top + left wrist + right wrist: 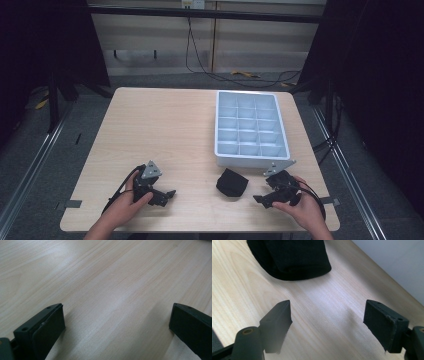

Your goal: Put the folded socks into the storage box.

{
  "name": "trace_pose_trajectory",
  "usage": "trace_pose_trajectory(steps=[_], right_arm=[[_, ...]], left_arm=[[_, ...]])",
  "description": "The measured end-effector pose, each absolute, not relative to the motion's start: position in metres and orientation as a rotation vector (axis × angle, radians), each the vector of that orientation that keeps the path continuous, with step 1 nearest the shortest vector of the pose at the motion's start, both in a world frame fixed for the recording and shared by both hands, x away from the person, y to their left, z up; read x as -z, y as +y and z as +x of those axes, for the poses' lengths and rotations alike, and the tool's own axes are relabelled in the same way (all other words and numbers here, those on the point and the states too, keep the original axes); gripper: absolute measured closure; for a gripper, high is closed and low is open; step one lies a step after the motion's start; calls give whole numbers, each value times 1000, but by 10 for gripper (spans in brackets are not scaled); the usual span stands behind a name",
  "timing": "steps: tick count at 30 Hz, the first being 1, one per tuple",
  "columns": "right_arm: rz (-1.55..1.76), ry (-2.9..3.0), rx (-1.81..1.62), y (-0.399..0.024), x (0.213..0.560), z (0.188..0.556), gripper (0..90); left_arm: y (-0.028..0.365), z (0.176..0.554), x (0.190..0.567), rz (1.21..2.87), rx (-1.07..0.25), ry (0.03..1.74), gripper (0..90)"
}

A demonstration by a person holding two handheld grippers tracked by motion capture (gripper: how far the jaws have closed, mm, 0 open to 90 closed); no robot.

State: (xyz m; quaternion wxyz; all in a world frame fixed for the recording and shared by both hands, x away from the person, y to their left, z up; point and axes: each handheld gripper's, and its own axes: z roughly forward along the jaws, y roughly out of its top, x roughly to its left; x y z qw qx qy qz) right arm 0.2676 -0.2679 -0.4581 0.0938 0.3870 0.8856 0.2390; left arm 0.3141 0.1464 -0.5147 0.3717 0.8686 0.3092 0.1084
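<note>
Near the table's front edge, the right gripper (261,199) is hovering with its jaws spread wide and nothing between them, pointing toward the soft black bundle of folded cloth (232,183) that is lying just beside it, about midway along the front edge and a little toward the right corner. The left gripper (167,196) is also standing released and empty, resting over bare wood near the front left corner.

Judging from this, the cloth is looking limp and rounded, so a shallow pinch is likely to be catching only a top fold and letting the bundle unroll or drag across the pale wooden table (165,125). Farther back, the light grey plastic tray with many square compartments (218,125) is sitting close behind the cloth toward the right edge; a hurried lift risks bumping its front wall.

The right gripper view is showing the cloth's (292,257) creased underside edge and the tray wall, while the high view is giving the whole layout.
</note>
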Motion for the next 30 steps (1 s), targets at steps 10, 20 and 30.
trace_pose_trajectory(steps=[10,20,30], right_arm=[[1115,2651,-712,-259,446,265,230],[1098,2687,-677,-248,439,265,236],[1051,2713,-679,-235,434,270,233]], left_arm=[[146,314,515,2231,-279,790,0],[146,314,515,2231,-279,789,0],[146,315,515,2231,-279,789,0]])
